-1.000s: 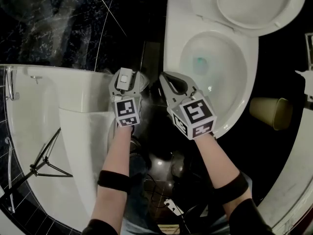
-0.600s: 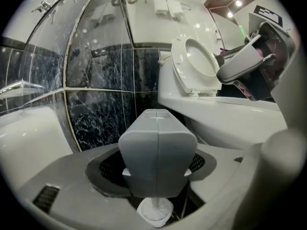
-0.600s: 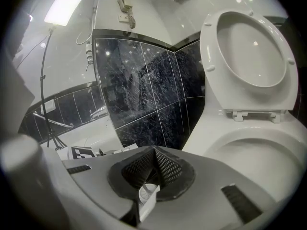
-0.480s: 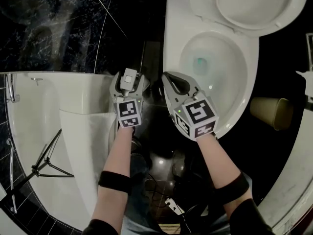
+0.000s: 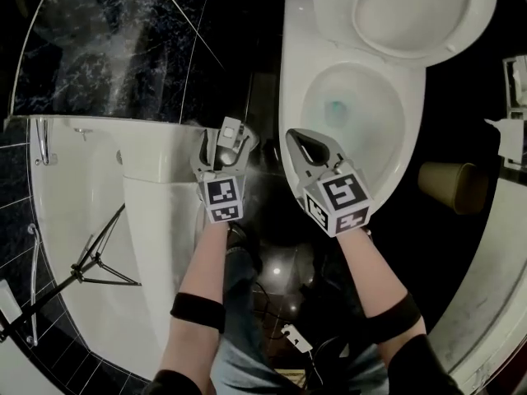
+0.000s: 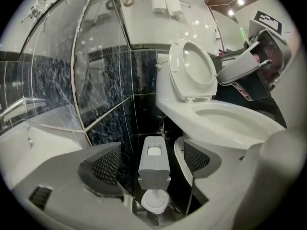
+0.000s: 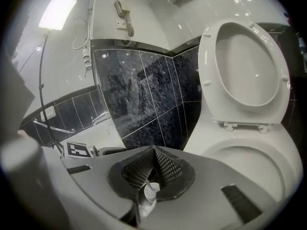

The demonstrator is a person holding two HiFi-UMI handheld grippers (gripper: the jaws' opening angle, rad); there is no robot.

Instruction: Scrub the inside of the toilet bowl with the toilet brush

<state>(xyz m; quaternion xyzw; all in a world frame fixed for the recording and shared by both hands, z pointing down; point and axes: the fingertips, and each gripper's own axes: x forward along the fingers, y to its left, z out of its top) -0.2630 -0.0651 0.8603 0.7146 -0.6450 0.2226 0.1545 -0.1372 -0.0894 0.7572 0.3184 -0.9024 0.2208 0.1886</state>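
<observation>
Toilet brush (image 6: 154,169) (probably) stands between left gripper's (image 6: 152,159) opening jaws; right gripper (image 7: 154,152) closed.

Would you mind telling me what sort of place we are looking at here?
A bathroom, most likely: a white toilet with its seat raised, what looks like a bathtub beside it, and dark marbled tiled walls.

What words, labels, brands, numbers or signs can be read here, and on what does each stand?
No readable text anywhere.
Marker cubes on the left gripper, whose fingers are opening around the brush handle, and on the right gripper: only square patterns, no letters.
Wall dispensers: nothing legible.
</observation>
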